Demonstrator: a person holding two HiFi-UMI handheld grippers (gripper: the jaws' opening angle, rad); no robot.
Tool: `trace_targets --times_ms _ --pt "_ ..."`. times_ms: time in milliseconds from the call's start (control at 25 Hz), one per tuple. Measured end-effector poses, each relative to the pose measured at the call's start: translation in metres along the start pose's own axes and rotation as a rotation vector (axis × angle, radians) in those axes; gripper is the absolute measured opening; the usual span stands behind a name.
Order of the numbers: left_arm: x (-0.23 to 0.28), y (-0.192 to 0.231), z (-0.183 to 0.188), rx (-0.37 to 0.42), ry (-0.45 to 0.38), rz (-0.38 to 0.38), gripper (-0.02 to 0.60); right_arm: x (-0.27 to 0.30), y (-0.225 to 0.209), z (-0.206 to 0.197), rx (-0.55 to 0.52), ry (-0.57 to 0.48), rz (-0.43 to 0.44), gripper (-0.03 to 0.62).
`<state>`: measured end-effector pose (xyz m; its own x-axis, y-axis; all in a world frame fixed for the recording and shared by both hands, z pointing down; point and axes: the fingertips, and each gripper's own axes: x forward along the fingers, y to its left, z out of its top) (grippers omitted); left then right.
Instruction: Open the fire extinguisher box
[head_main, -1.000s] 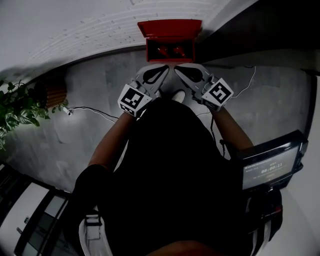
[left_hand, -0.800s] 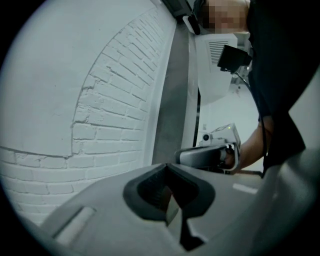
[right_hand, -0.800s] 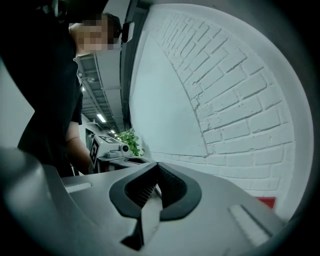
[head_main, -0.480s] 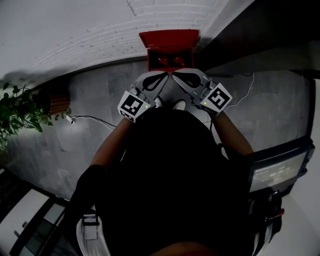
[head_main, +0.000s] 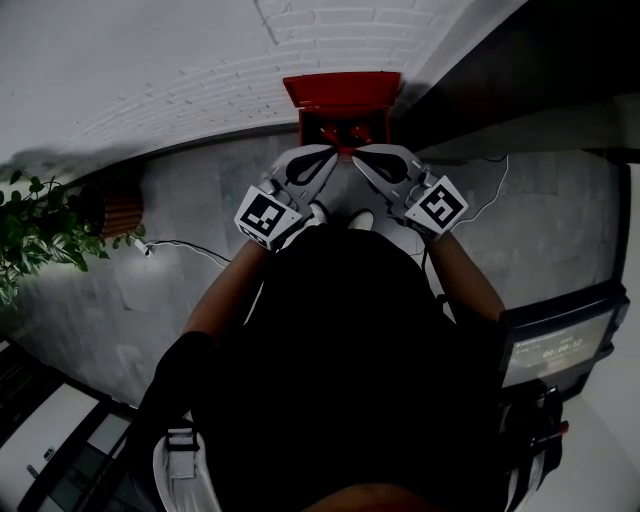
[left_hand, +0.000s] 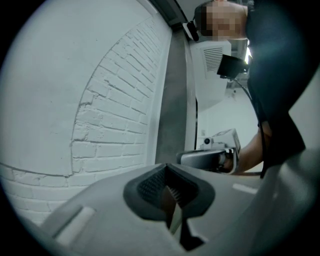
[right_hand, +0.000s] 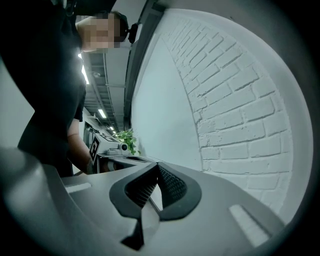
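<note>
Well left of the red box (head_main: 342, 90) stands a plant (head_main: 40, 225). The left gripper (head_main: 333, 153), jaws closed and empty, points at the box's near edge. The box sits against the brick wall (head_main: 180, 60). The right gripper (head_main: 353, 156) beside it is likewise closed and empty.

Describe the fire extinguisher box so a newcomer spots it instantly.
Start at the white brick wall across the head view's top. At its foot, on the grey floor, sits the box: the only bright red thing there.

Left gripper (head_main: 332, 153), right gripper (head_main: 356, 158) nearer box (head_main: 340, 86)
</note>
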<state>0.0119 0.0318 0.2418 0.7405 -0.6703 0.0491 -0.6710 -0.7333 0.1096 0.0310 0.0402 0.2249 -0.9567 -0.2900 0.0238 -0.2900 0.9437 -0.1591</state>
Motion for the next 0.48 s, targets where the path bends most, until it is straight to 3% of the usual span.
trace_targets --times_ms 480 --pt "-0.004 -0.016 -0.008 0.006 0.023 -0.020 0.003 -0.008 -0.001 -0.007 0.018 0.003 -0.035 0.009"
